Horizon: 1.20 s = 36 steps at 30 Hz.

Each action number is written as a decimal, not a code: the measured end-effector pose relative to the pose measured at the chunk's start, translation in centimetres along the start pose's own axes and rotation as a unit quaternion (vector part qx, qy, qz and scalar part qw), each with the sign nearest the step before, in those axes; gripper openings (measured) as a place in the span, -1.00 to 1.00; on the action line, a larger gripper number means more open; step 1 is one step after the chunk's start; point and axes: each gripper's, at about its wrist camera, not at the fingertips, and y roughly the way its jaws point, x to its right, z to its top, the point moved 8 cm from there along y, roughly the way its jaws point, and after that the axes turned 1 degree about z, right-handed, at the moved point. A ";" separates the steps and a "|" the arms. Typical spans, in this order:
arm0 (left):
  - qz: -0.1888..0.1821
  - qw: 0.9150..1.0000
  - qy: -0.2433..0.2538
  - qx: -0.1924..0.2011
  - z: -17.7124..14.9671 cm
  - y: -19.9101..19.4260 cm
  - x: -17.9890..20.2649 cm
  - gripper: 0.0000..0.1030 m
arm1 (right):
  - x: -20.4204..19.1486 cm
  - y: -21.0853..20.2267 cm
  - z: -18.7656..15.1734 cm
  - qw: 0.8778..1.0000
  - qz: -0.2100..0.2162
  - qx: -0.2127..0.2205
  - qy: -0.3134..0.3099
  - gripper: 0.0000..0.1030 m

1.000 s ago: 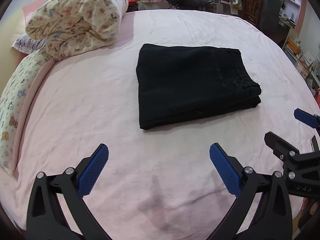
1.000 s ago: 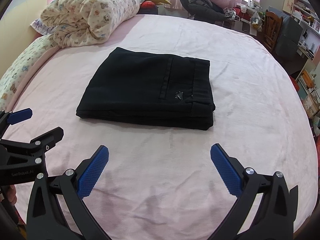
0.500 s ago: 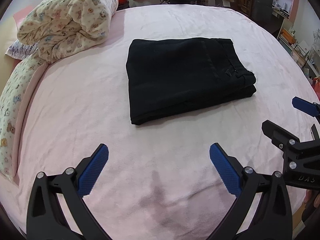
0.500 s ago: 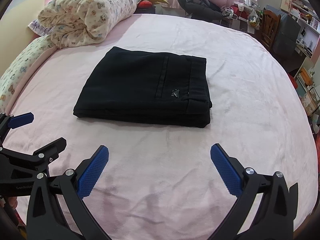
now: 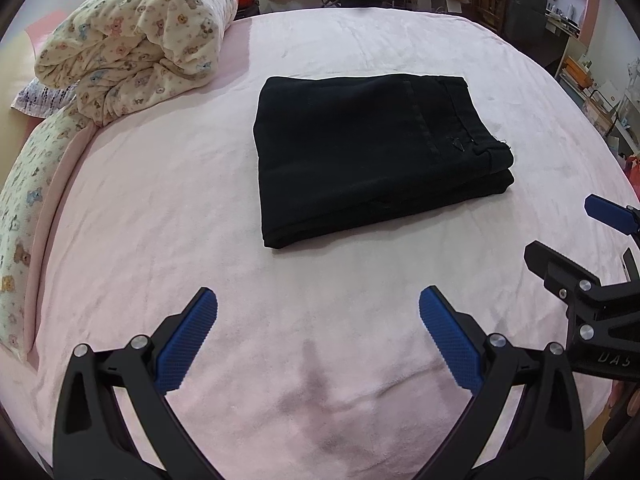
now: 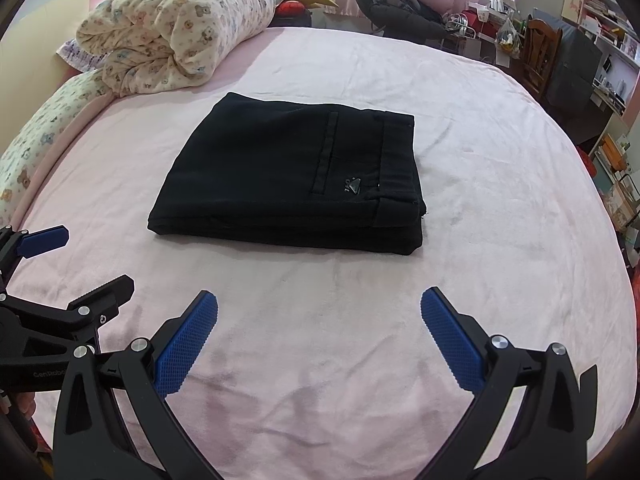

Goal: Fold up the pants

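Observation:
Black pants (image 5: 372, 152) lie folded into a thick flat rectangle on the pink bed (image 5: 160, 216), waistband and a small metal logo toward the right. In the right wrist view the same pants (image 6: 296, 172) sit mid-bed. My left gripper (image 5: 318, 316) hovers open over bare sheet, well short of the pants' near edge, with nothing between its blue pads. My right gripper (image 6: 318, 314) is open too, likewise held back from the pants and empty. Each gripper shows at the other view's edge: right gripper (image 5: 576, 256), left gripper (image 6: 72, 268).
A rolled bear-print quilt (image 5: 136, 44) and a matching long pillow (image 5: 28, 208) lie along the bed's left side. Beyond the far edge are a dark jacket pile (image 6: 396, 12), a wooden chair (image 6: 540, 52) and cluttered shelves (image 6: 612, 32).
Both views have drawn slightly back and shifted, so the pants sit a little farther from the grippers. The pants themselves have not moved; both grippers stayed open.

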 end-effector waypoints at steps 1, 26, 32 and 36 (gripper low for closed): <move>0.001 1.000 0.000 0.000 0.0 0.0 0.0 0.97 | 0.0 0.0 0.0 1.000 0.000 0.000 0.000 0.97; 0.017 1.000 -0.015 0.014 0.1 -0.7 -0.4 0.97 | 0.0 0.1 -0.2 1.000 0.000 -0.003 -0.001 0.97; 0.005 1.000 -0.008 0.014 0.2 -0.7 0.0 0.97 | -0.1 0.2 -0.3 1.000 0.001 -0.004 -0.001 0.97; 0.002 1.000 -0.013 0.005 0.2 -0.4 0.0 0.96 | -0.1 0.2 -0.4 1.000 0.001 -0.003 -0.001 0.97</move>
